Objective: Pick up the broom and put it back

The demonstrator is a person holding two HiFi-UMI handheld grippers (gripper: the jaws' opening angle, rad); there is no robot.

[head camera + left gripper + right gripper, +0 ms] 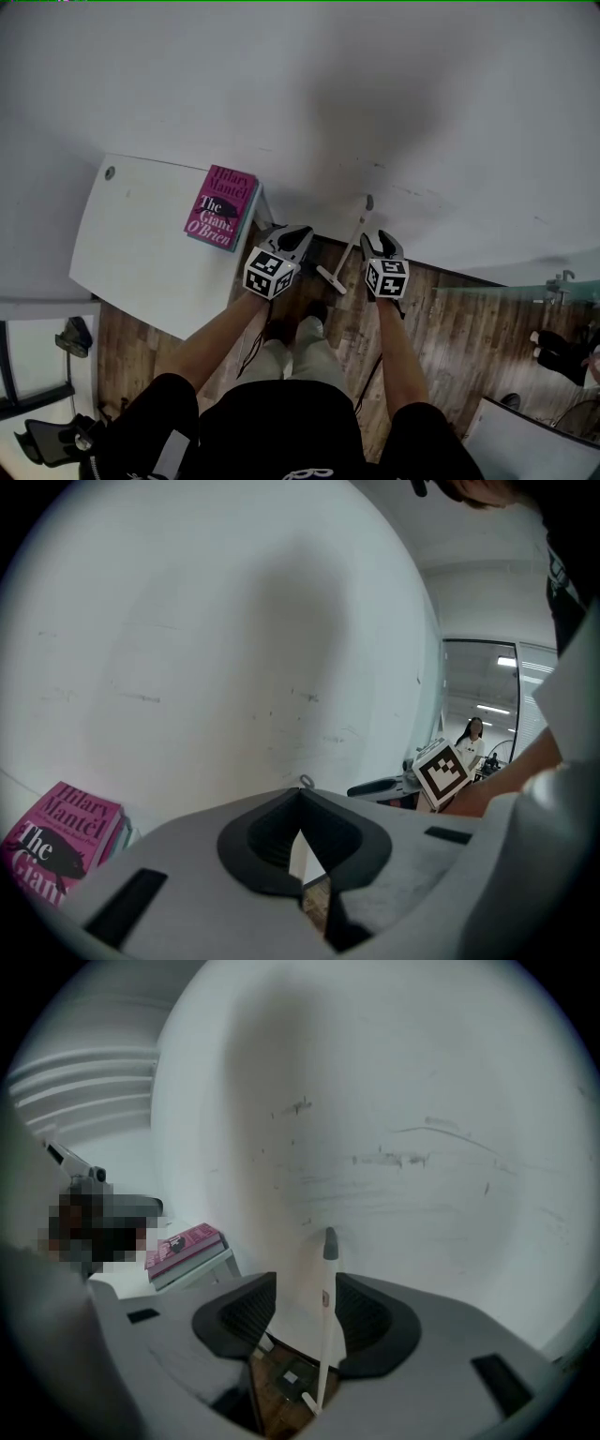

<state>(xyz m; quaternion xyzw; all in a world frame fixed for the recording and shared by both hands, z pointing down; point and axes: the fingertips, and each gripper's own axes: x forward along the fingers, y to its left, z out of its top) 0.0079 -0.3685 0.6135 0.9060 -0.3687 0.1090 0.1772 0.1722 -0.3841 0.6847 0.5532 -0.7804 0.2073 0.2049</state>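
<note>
A white broom (353, 240) leans against the white wall, its grey tip up and its head (330, 278) on the wooden floor. My right gripper (382, 244) is just right of the handle. In the right gripper view the handle (325, 1321) stands between the jaws of that gripper (306, 1285), which are open, and the pads do not press on it. My left gripper (297, 236) is left of the broom, near the table's corner. In its own view the left gripper (301, 803) has its pads meeting at the tips, with nothing held.
A white table (141, 253) stands against the wall at left with a pink book (221, 206) near its right edge. There is a black chair (56, 436) at lower left and another white surface (534, 441) at lower right. A person (469, 738) stands far off.
</note>
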